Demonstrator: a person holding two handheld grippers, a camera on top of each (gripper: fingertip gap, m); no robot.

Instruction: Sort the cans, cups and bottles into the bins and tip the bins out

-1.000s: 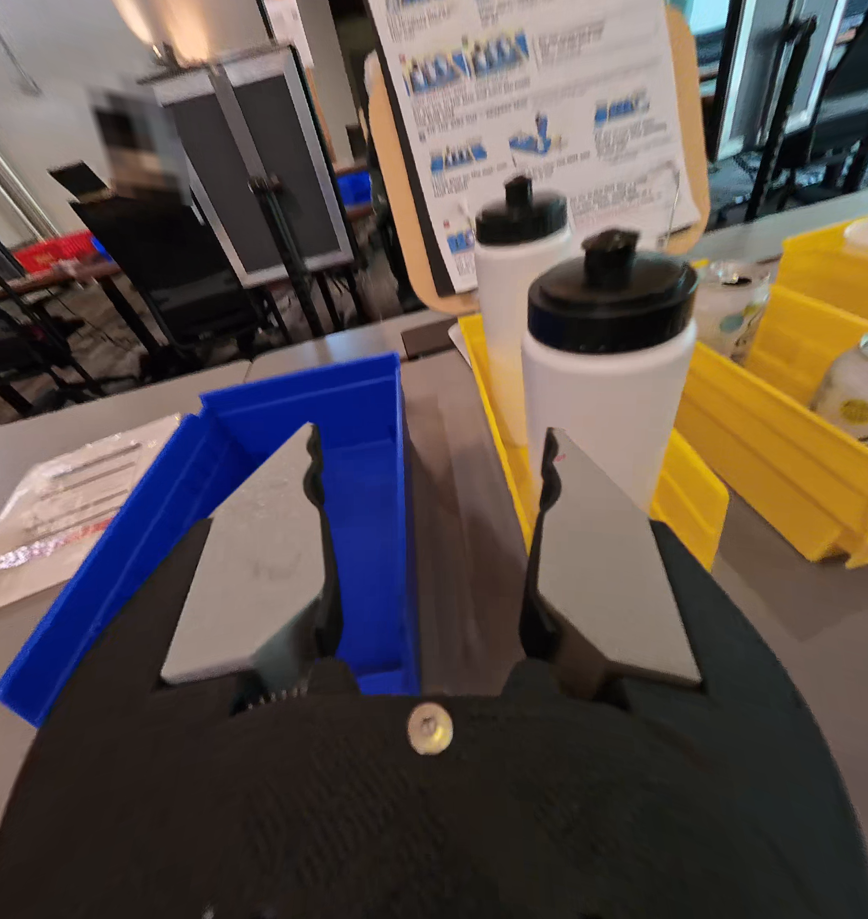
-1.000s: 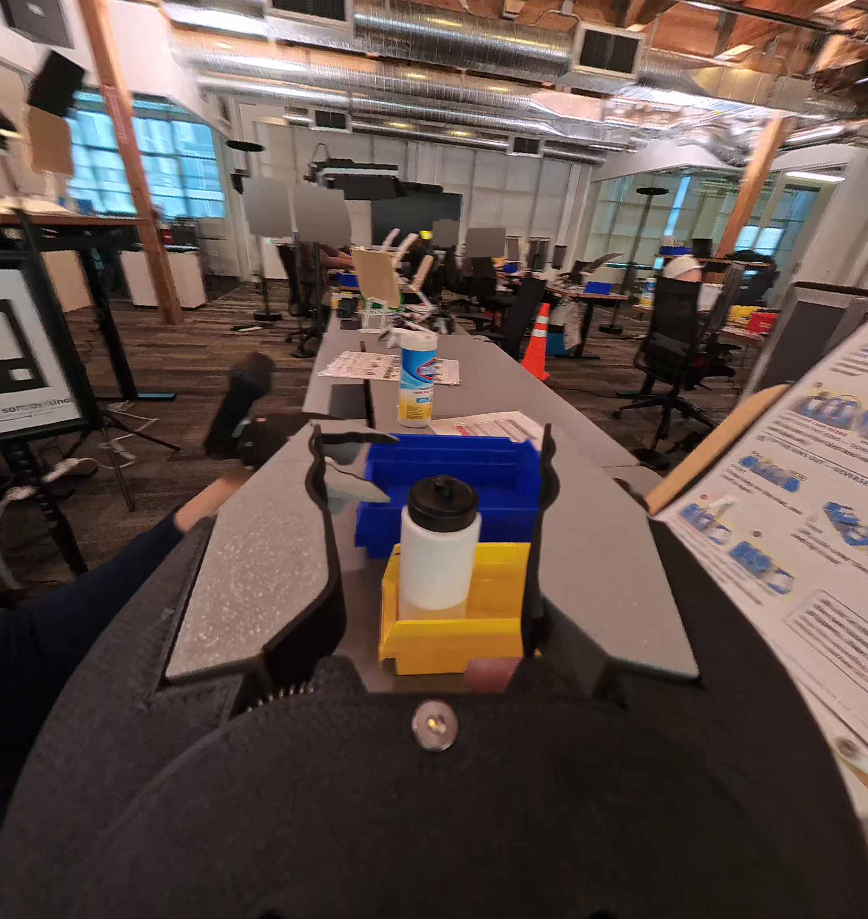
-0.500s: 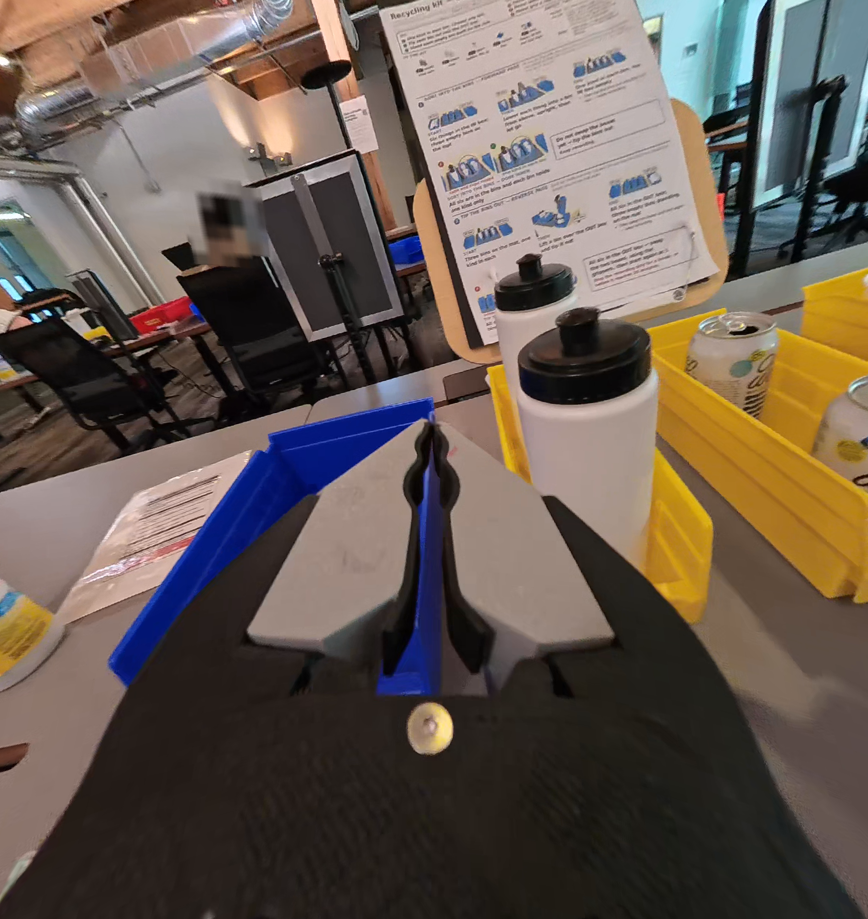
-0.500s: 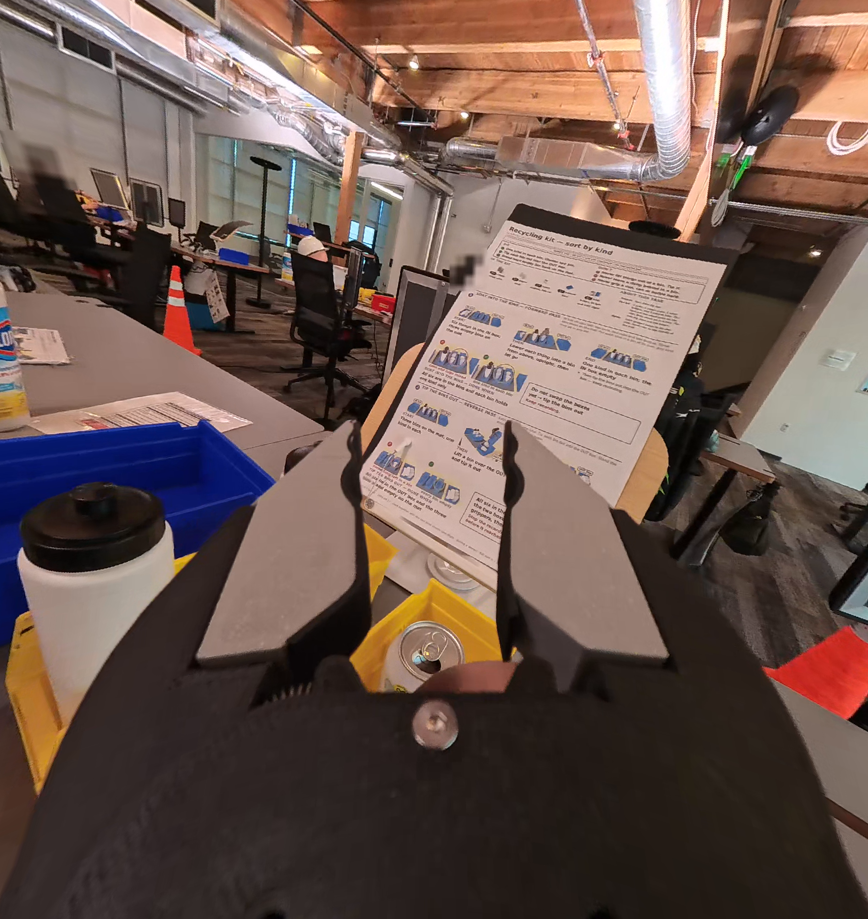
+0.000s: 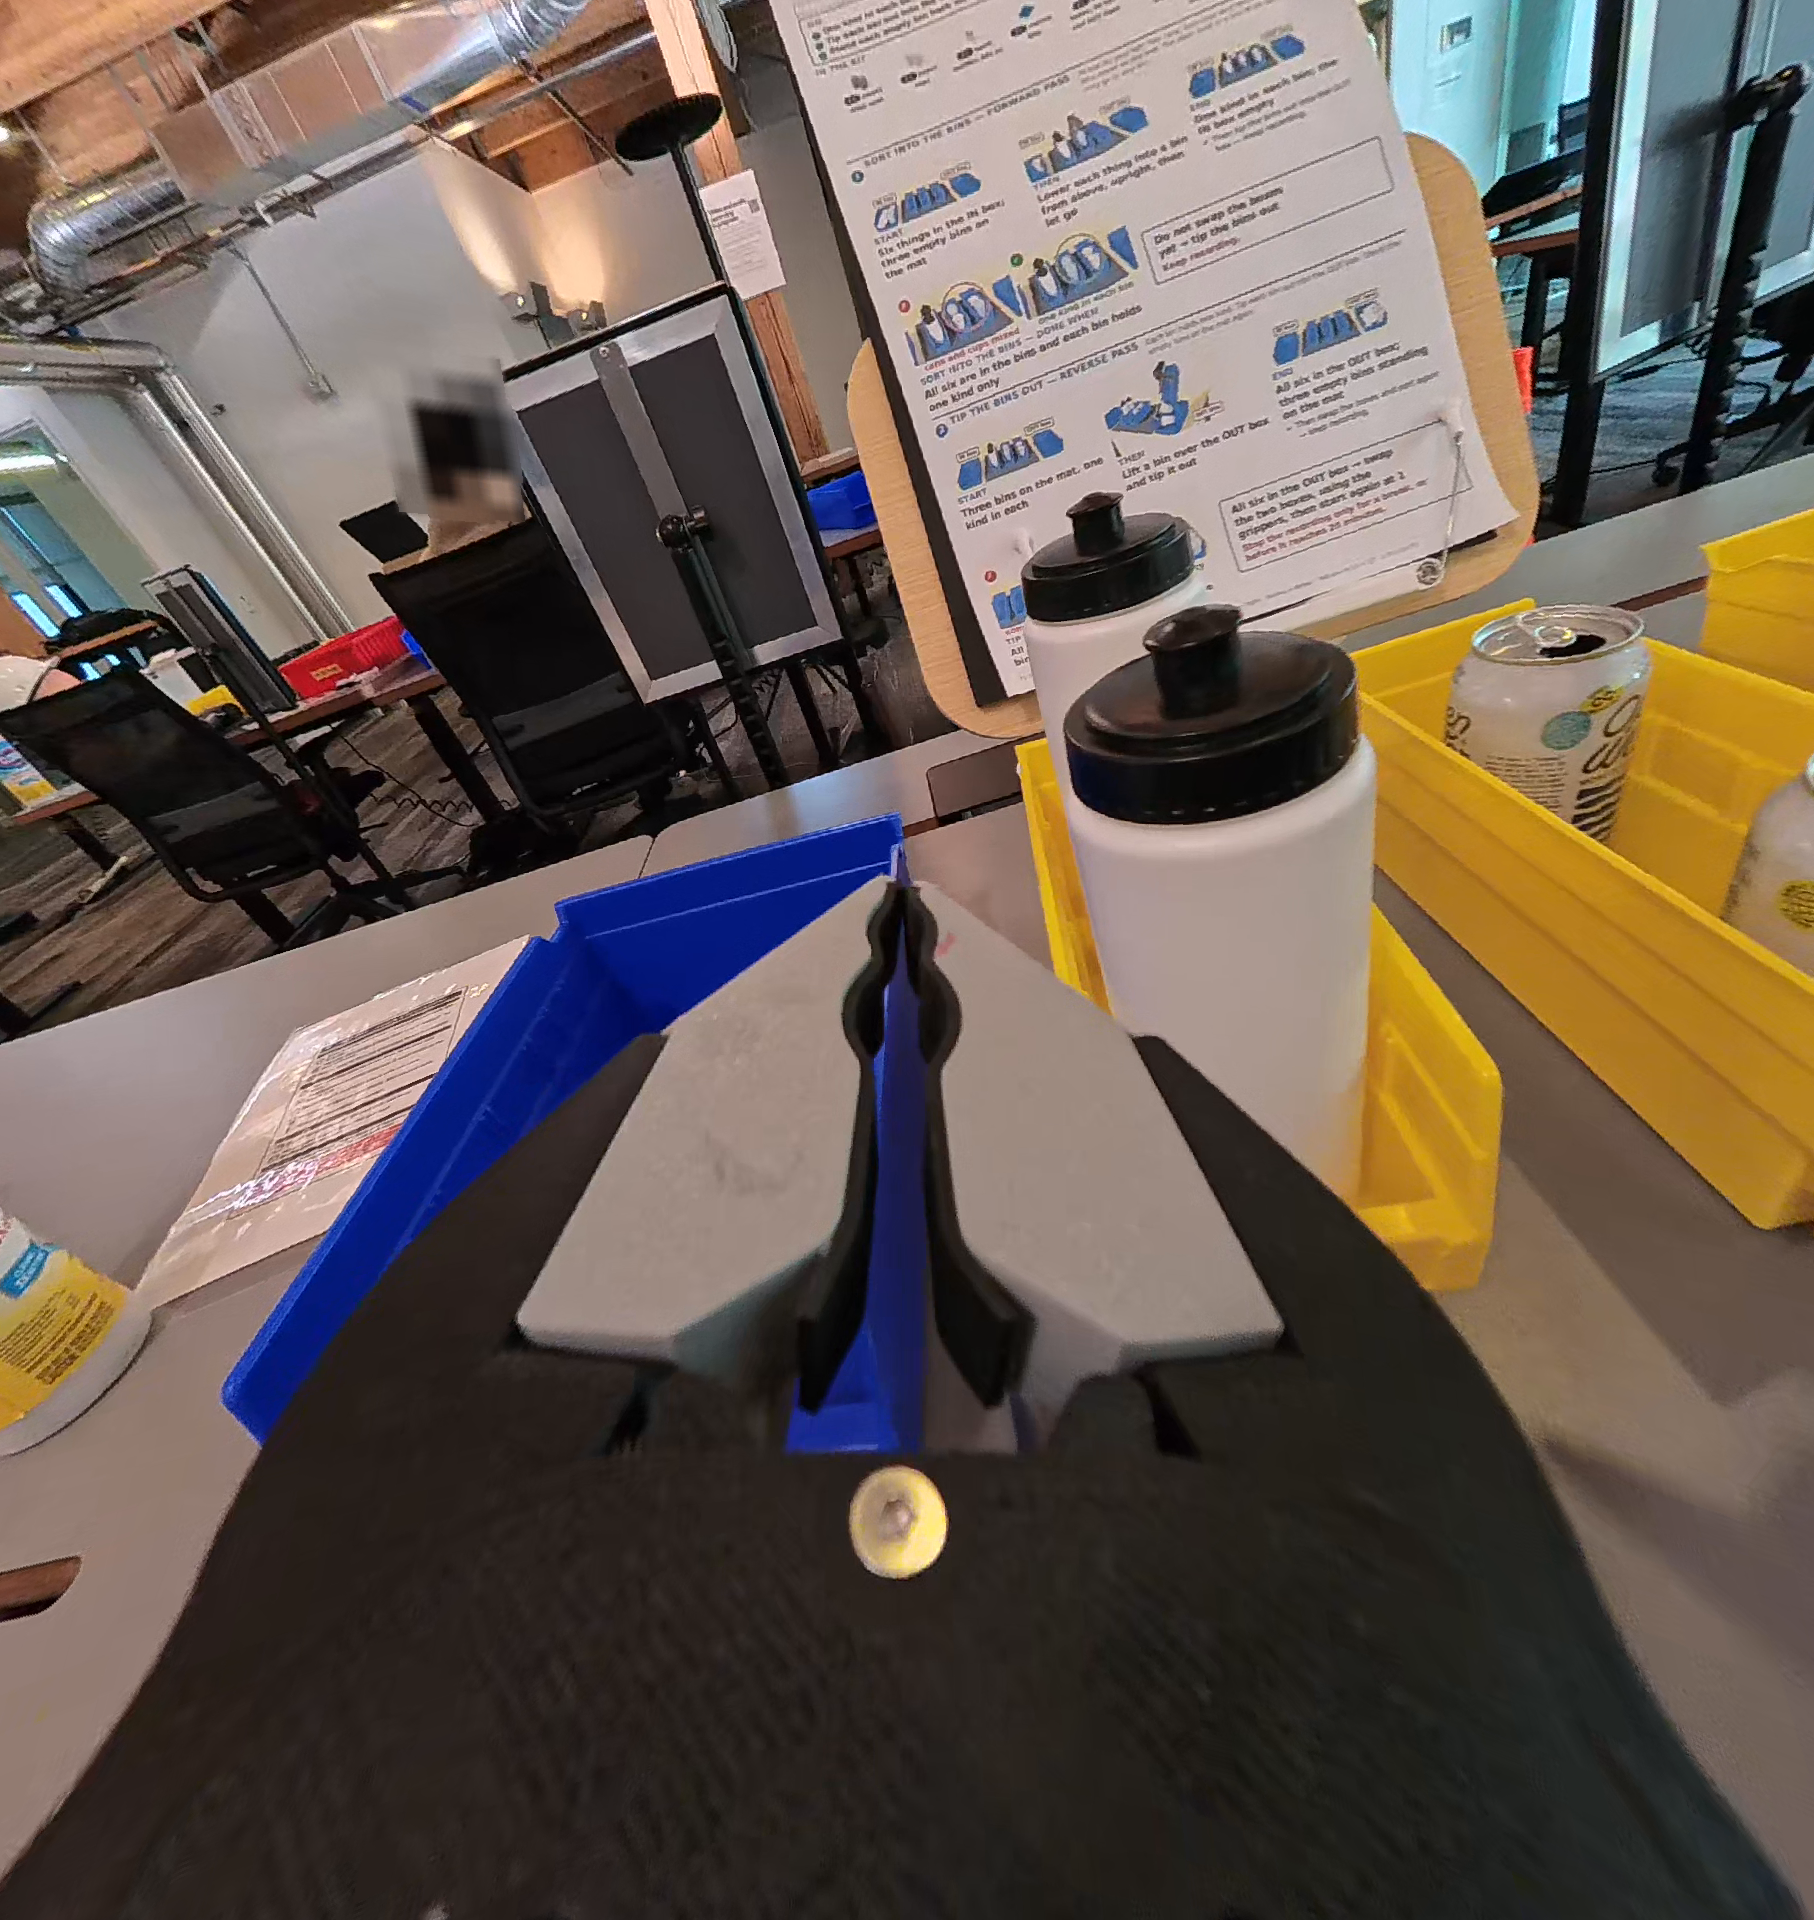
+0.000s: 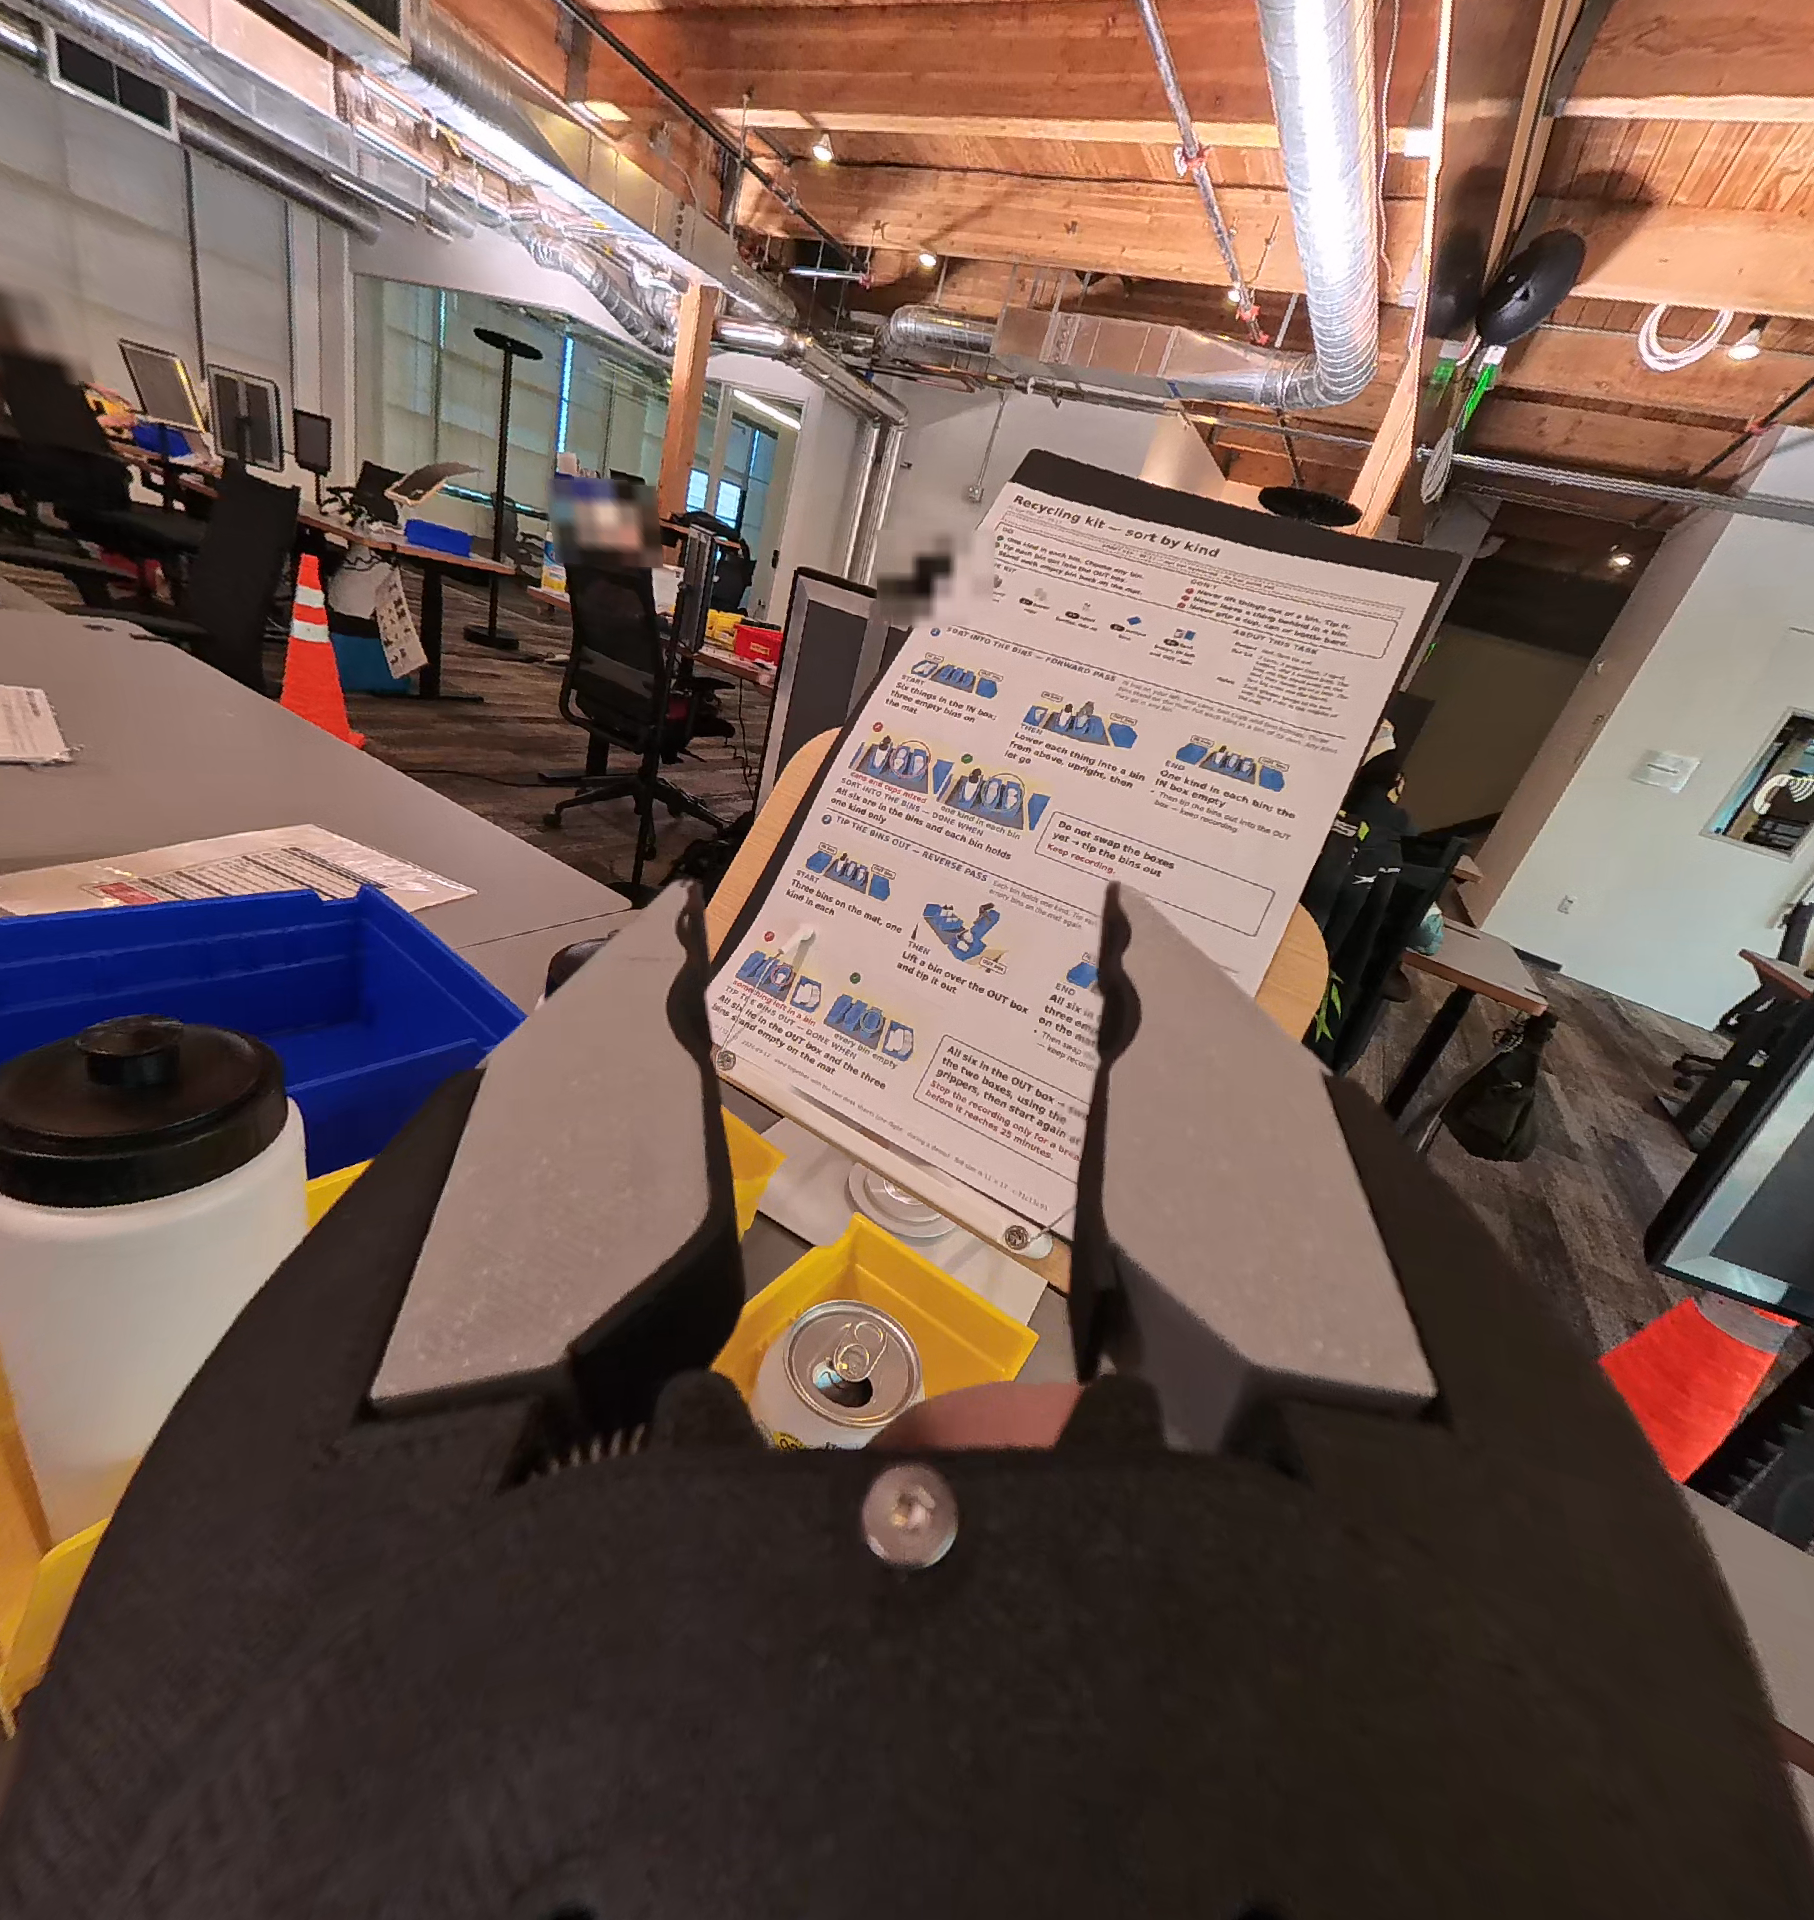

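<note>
left wrist view: left gripper (image 5: 901, 935) jaws pinched almost closed on the right side wall of the blue bin (image 5: 467, 1122), wall running up the centre of the frame between the pads. grip on the wall looks meant for moving or lifting the empty bin, probably to place it as the catch box for tipping. just right of it, a narrow yellow bin (image 5: 1433, 1174) holds two white bottles (image 5: 1225, 914) upright with black caps, one behind the other. right edge: second yellow bin (image 5: 1609, 987) with two opened cans (image 5: 1547, 707) standing. wipes canister (image 5: 20, 1320) lower left, instruction sheet (image 5: 1121, 260) propped at top.

right wrist view: right gripper (image 6: 903, 914) jaws apart, holding nothing, hanging above a can (image 6: 846, 1361) in its yellow bin (image 6: 903, 1288) at lower centre. likely waiting to take a bin. a white bottle (image 6: 124, 1195) stands lower left, blue bin (image 6: 259, 977) behind it. sorting looks done for bottles and cans; cups not clearly seen.
</note>
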